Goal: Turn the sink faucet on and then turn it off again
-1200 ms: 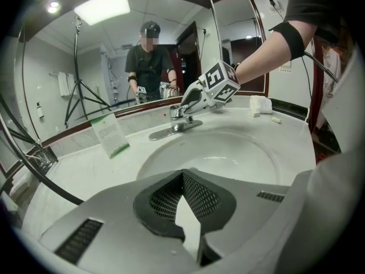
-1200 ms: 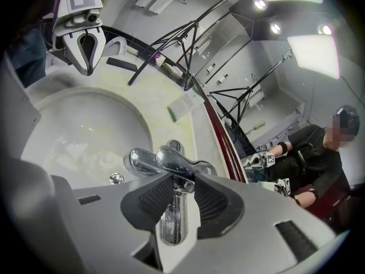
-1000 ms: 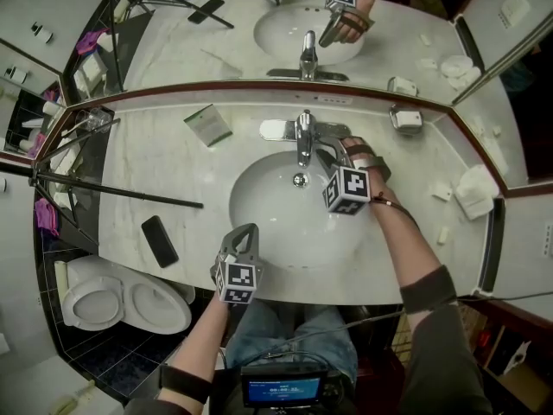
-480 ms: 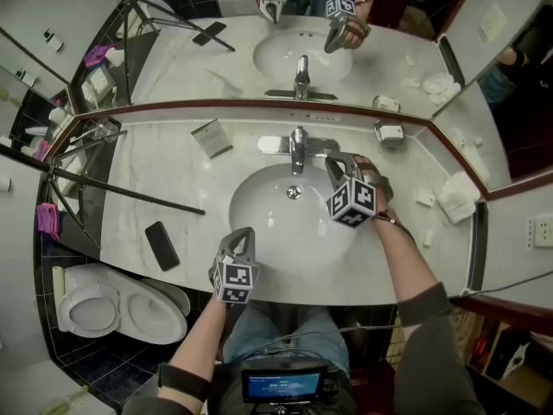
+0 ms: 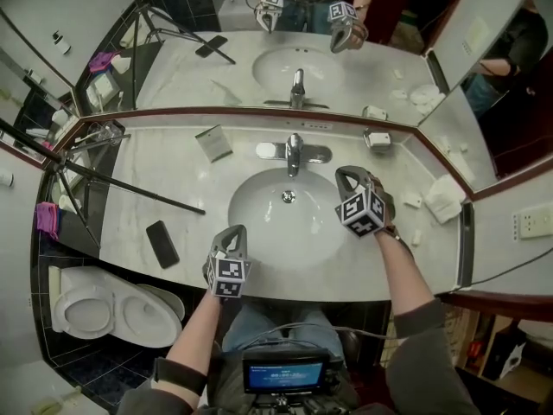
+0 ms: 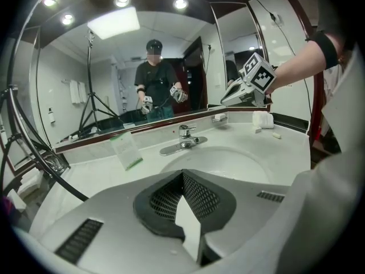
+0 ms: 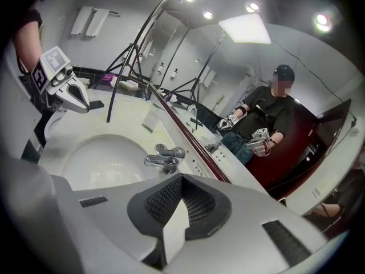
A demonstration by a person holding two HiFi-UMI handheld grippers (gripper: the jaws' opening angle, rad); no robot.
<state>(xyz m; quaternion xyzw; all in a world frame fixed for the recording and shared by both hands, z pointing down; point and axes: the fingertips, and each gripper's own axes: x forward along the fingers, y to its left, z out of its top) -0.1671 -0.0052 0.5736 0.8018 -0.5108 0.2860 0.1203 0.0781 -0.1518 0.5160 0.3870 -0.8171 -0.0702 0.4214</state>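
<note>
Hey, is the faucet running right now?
Off, it seems: no stream falls from the faucet into the sink in any view.

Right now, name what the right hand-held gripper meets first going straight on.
Probably the faucet, just beyond and slightly left of the right hand-held gripper; depth is unclear, so perhaps the counter beside it. Its jaws have just closed on nothing.

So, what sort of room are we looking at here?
A bathroom, possibly a hotel's: a washbasin with a chrome faucet set in a marble counter, a toilet beside it, and a wide mirror behind.
</note>
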